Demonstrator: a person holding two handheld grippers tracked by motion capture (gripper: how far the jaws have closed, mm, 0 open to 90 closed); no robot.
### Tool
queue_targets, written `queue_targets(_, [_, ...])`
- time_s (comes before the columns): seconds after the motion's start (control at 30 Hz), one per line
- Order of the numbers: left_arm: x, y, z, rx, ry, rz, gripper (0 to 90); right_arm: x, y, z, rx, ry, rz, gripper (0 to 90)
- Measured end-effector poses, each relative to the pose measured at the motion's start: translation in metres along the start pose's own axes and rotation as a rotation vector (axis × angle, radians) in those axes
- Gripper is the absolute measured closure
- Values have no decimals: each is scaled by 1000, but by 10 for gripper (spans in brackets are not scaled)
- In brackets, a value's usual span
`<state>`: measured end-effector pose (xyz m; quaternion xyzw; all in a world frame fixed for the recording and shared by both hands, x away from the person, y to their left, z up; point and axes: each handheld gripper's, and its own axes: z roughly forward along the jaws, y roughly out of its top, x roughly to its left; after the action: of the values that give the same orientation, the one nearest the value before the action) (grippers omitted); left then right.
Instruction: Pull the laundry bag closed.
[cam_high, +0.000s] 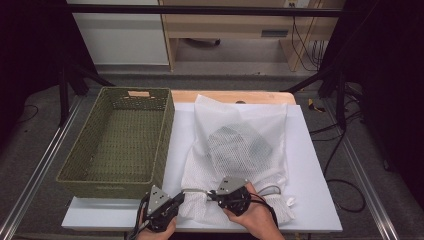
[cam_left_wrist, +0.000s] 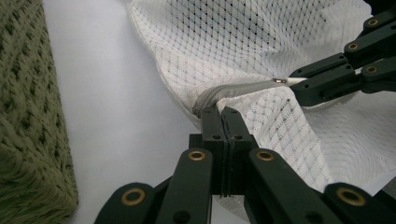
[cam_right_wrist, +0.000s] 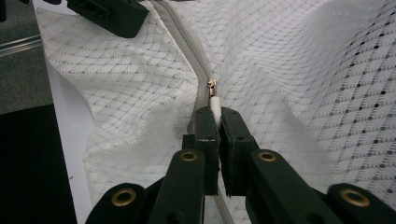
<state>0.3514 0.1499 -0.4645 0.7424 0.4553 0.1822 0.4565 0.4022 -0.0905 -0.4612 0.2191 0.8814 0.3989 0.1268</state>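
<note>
A white mesh laundry bag (cam_high: 240, 145) lies on the white board with a dark bundle inside it. Its grey zipper (cam_left_wrist: 233, 89) runs along the near edge. My left gripper (cam_high: 180, 197) is shut on the bag's edge at the zipper's end (cam_left_wrist: 221, 112). Just to its right, my right gripper (cam_high: 210, 195) is shut on the white zipper pull tab (cam_right_wrist: 215, 105), right behind the metal slider (cam_right_wrist: 211, 86). In the left gripper view, the right gripper (cam_left_wrist: 299, 84) reaches in from the upper right, pinching the pull. The left gripper's jaw (cam_right_wrist: 107, 14) shows far up the zipper in the right gripper view.
A green woven basket (cam_high: 165, 135), with nothing in it, stands at the left of the white board (cam_high: 310, 165), close to the bag's left side. The board's near edge runs just under both hands. Cables and dark stands line the floor on the right.
</note>
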Motion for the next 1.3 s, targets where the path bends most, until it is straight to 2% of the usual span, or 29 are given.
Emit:
queue_targets(0.27, [3,-1,0,7,-5,-7,898,-2,1,1,-8,12,8,870])
queue_targets(0.53, [2,-1,-1,15,-2,8,897,-4,1,4,0,25,20,869])
queue_targets(0.8, [0,-1,0,12,0,13,897,-8,0,5,0,44,56,868])
queue_targets(1.03, [3,-1,-1,7,14,-3,899,-7,4,1,18,64,27,870])
queue_targets(1.1, [5,-1,-3,7,23,-9,899,-6,5,-2,37,55,15,870])
queue_targets(1.2, [6,-2,-3,7,12,-20,899,-9,3,-5,45,59,10,870])
queue_targets(1.3, [4,-2,-2,9,11,-15,899,-12,0,-11,45,61,17,870])
